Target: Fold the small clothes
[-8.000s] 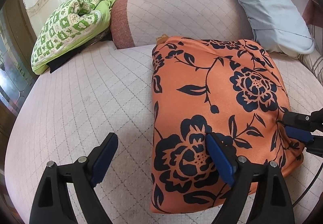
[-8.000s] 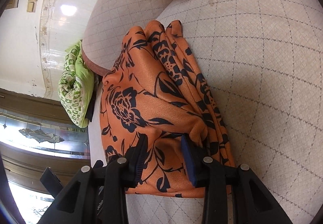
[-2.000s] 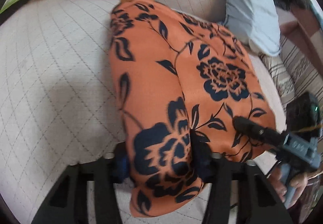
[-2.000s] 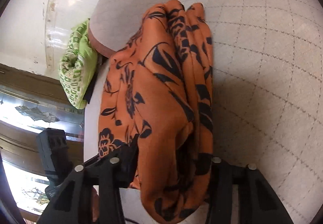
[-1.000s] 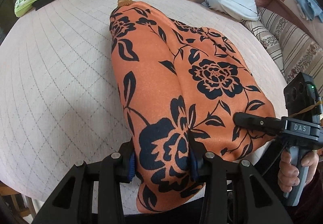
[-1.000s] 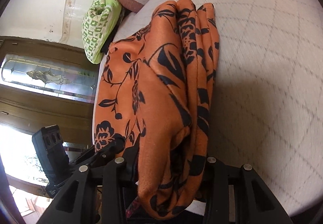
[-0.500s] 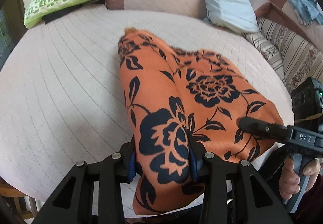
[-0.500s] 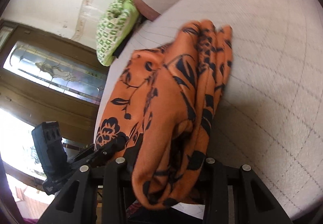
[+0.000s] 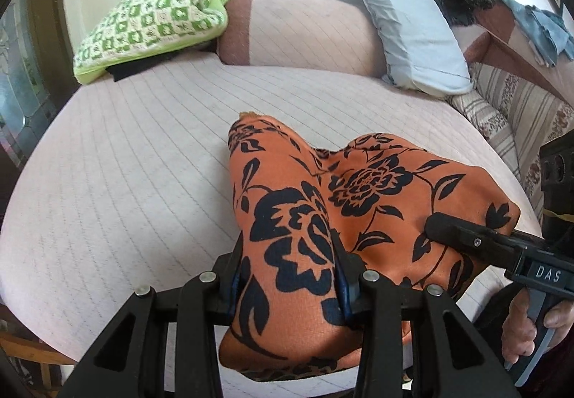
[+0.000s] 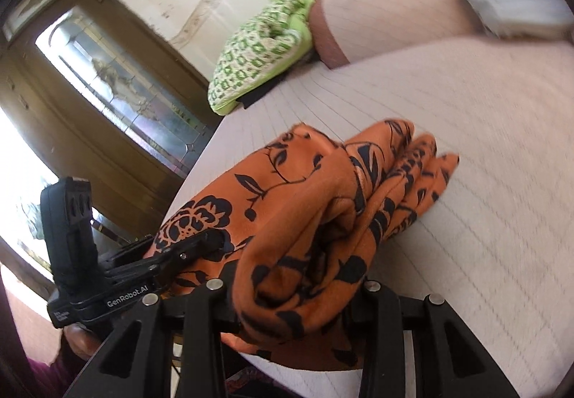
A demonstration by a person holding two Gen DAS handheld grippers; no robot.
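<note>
An orange cloth with black flowers (image 9: 287, 204) is folded into a thick bundle at the near edge of a pale quilted round cushion (image 9: 143, 154). My left gripper (image 9: 290, 276) is shut on its near left corner. My right gripper (image 10: 294, 290) is shut on its near right corner, and it shows in the left wrist view (image 9: 437, 229) pinching the cloth from the right. The near edge is lifted off the cushion; the far end (image 10: 423, 154) trails on it. The left gripper also shows in the right wrist view (image 10: 215, 240).
A green checked folded blanket (image 9: 150, 25) and a pink bolster (image 9: 297, 36) lie at the back. A pale blue pillow (image 9: 412, 28) leans at the back right. A striped cushion (image 9: 516, 111) is at the right. A wooden glazed door (image 10: 107, 82) stands to the left.
Both grippers shut on the near edge of the cloth, then lifted and pulled it toward me. The far end has slid nearer across the cushion.
</note>
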